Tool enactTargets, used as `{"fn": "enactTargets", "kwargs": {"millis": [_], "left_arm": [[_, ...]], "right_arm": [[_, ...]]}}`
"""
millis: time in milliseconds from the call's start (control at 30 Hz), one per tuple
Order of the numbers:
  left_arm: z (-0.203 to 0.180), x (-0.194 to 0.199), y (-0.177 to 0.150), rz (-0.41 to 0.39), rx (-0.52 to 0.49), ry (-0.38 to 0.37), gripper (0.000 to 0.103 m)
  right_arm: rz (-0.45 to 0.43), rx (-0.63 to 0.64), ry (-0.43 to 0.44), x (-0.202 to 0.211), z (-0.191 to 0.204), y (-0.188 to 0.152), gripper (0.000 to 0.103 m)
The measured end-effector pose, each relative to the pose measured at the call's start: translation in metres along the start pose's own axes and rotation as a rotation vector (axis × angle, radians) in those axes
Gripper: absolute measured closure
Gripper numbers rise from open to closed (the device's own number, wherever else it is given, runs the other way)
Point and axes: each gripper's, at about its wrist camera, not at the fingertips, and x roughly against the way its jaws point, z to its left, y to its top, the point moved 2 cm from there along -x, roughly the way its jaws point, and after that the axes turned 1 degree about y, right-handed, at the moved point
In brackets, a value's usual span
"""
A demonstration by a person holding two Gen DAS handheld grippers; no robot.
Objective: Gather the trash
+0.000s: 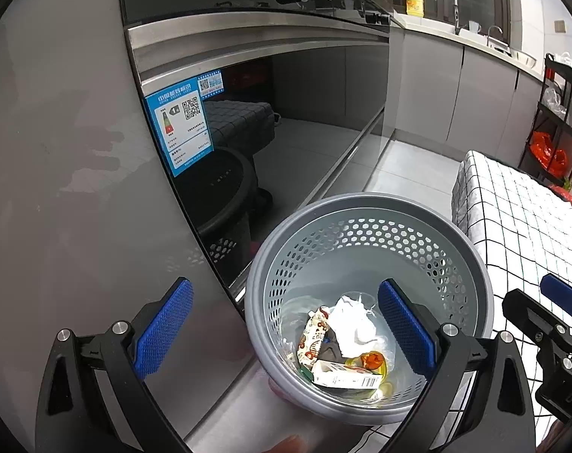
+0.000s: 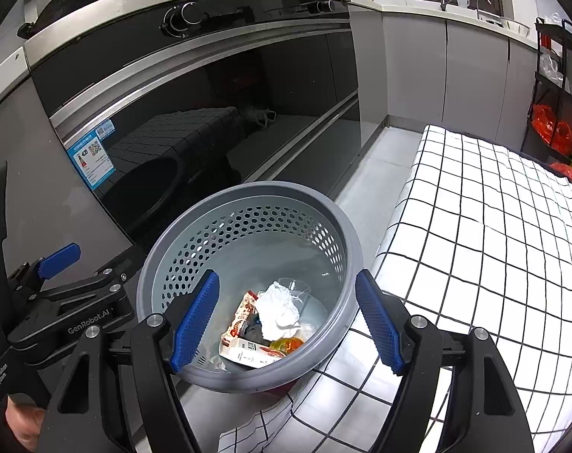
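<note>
Both grippers are hovering over the grey perforated bin [image 2: 248,283], which is standing on the floor between the dark oven front [image 2: 210,113] and the checked cloth [image 2: 493,245]. The right gripper [image 2: 289,317] is gaping wide with nothing between its pads — and so is the left gripper [image 1: 286,328]. The crumpled tissue [image 2: 278,307], wrappers and small carton [image 2: 248,353] are already lying at the bottom. Judging by that, anything further wants dropping from straight above the rim — not nudging the bin.

Both grippers hang side by side above the bin [image 2: 248,264], tilted down at it, the left gripper [image 1: 286,332] spread wide with nothing between its pads, the right gripper [image 2: 287,317] likewise agape and empty.
</note>
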Motion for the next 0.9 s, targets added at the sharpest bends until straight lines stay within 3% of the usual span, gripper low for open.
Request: {"fn": "enactTargets", "kwargs": {"millis": [900], "left_arm": [[-0.0049,0.0021,0.0010,-0.007,-0.021,0.002,0.006]], "right_arm": [[-0.007,-0.002,0.000,0.0067,0.0012,0.0014,0.032]]}}
